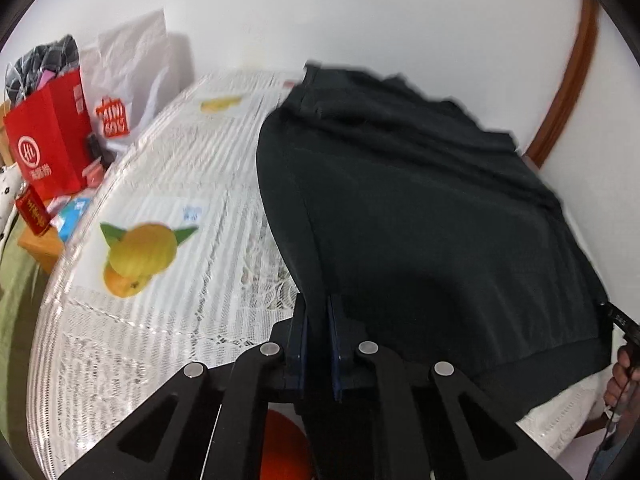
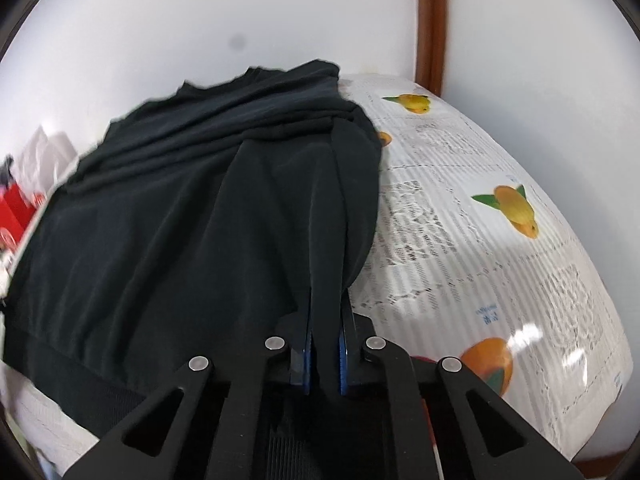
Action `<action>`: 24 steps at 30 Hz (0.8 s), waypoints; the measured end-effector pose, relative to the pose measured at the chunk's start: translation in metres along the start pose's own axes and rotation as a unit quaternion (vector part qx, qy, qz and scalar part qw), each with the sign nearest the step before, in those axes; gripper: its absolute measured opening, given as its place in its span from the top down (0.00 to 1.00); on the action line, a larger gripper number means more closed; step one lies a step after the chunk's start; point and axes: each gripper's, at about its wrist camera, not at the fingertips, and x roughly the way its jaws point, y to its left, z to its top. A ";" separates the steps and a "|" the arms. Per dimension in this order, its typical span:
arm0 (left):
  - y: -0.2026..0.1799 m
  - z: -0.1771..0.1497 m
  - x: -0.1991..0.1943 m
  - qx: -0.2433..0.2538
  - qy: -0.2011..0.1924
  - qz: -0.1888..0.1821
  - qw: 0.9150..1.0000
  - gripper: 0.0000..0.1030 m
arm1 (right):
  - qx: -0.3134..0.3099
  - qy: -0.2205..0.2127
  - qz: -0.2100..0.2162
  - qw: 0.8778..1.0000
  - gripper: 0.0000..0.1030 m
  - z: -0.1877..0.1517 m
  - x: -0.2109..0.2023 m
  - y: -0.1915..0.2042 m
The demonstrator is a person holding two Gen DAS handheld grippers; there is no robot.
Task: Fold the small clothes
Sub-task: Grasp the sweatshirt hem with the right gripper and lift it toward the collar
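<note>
Left gripper (image 1: 317,320): the two blue-padded fingers stand narrowly apart and pinch a fold of the black garment (image 1: 420,208) at its left edge; the cloth runs down between the pads and rises forward from them. Right gripper (image 2: 325,320): the jaws stand narrowly apart and clamp a gathered ridge of the same black garment (image 2: 180,220) near its right edge, with a loose flap hanging just beside the right-hand finger.

The garment spreads between the two grippers, draped and wrinkled, its far end lying bunched toward the white wall (image 1: 360,12). Its ribbed hem (image 1: 552,364) runs along the near side, seen at lower right in the left view and at lower left in the right view. Part of a hand (image 1: 622,376) appears at the right margin of the left view, at the hem's corner.

The garment lies on a table covered by a lace-patterned cloth (image 1: 168,320) printed with yellow and orange fruit (image 1: 140,256). At the far left of the table stand a red paper bag (image 1: 48,140) holding dark fabric, a white plastic bag (image 1: 132,68) and small boxes, well apart from the garment. A brown wooden frame (image 2: 432,20) rises against the wall behind the table.
</note>
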 end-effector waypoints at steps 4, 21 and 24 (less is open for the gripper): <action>-0.001 -0.004 -0.027 0.018 -0.020 -0.014 1.000 0.92 | 0.005 -0.012 0.012 1.000 0.91 0.004 -0.020 -0.006; 0.008 0.018 -0.120 -0.010 -0.133 -0.078 0.988 0.92 | 0.023 -0.124 0.071 0.989 0.91 0.021 -0.120 -0.024; 0.006 0.033 -0.114 -0.014 -0.143 -0.075 0.987 0.92 | 0.022 -0.133 0.071 0.988 0.91 0.035 -0.120 -0.021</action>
